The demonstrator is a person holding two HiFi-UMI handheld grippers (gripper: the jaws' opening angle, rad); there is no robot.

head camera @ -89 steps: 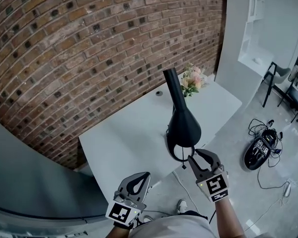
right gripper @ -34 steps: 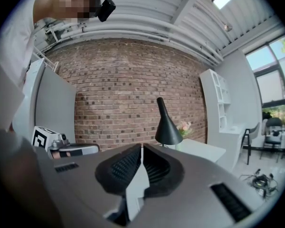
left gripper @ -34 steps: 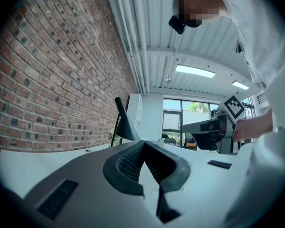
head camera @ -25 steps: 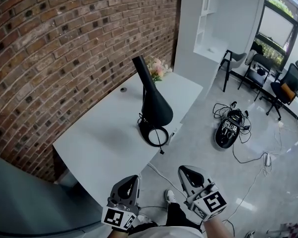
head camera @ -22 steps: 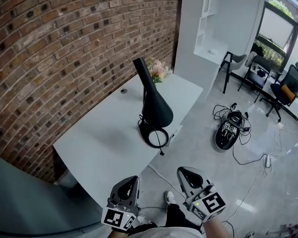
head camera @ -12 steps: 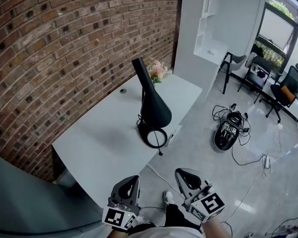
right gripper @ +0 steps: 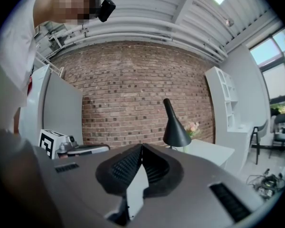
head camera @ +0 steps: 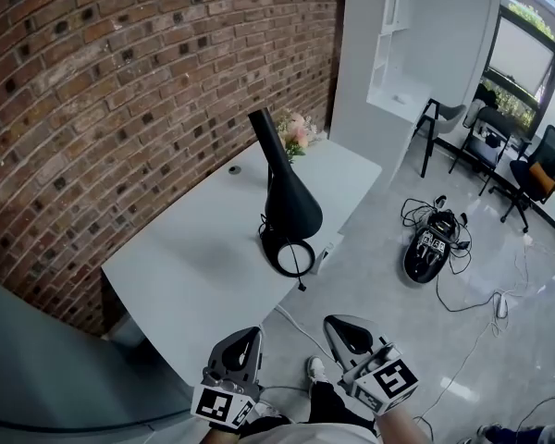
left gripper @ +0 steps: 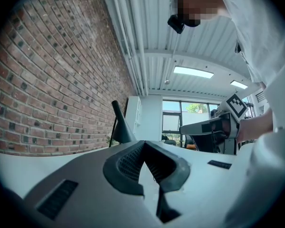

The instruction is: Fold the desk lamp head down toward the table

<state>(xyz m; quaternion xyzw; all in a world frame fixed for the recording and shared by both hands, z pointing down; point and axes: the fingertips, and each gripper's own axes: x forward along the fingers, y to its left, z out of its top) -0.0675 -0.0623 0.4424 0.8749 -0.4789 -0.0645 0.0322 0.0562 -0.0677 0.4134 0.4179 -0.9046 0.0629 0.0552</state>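
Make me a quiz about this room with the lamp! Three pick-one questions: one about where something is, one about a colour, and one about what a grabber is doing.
1. Where is the bunch of pink flowers?
A) on the floor
B) at the far end of the white table
C) on a chair

2. What colour is the cone-shaped desk lamp?
A) red
B) black
C) yellow

3. How do the jaws of the right gripper stand?
A) together, nothing between them
B) clamped on the lamp
C) wide open

Answers: 1 B, the head view shows them on the table beyond the lamp. 2 B, shade and stem are both black. 3 A, the right gripper view shows its pads meeting, away from the lamp.
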